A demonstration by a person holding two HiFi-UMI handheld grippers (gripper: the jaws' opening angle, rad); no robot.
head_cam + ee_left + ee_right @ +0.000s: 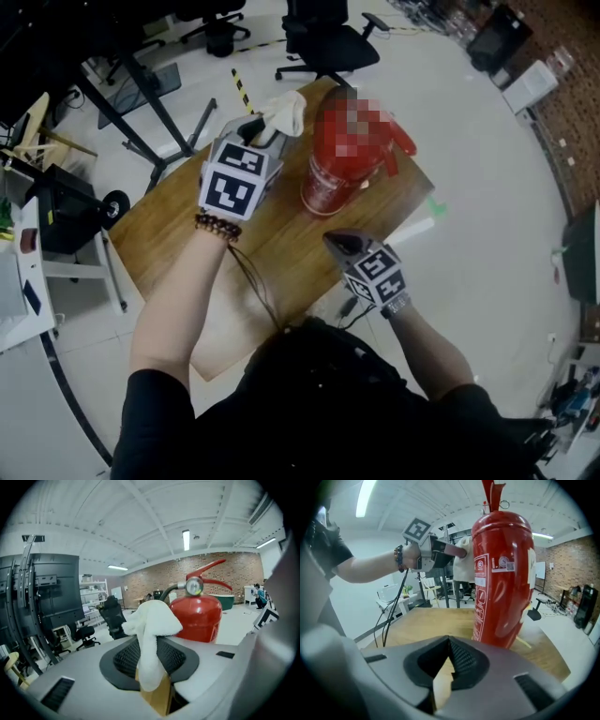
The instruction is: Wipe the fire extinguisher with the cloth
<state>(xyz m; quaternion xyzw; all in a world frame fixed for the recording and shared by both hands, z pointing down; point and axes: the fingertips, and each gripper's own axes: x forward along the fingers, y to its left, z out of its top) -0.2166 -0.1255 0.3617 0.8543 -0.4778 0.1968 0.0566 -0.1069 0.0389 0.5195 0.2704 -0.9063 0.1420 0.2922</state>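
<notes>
Pale office floor surrounds a wooden table (178,234), with black chairs (323,42) and a dark desk frame (141,103) beyond the extinguisher. The red extinguisher (330,183) stands upright on the table's far half. The left gripper (265,129) is held up just left of the extinguisher's top. Its jaws pinch a white cloth (286,111) that flops over their tips, and whether the cloth touches the cylinder cannot be told. In the left gripper view the cloth hides the extinguisher's left edge. The right gripper (339,246) hangs on the near side of the extinguisher, low by its base, with its jaws pressed together on nothing. A cable (255,281) trails over the table on that near side.
</notes>
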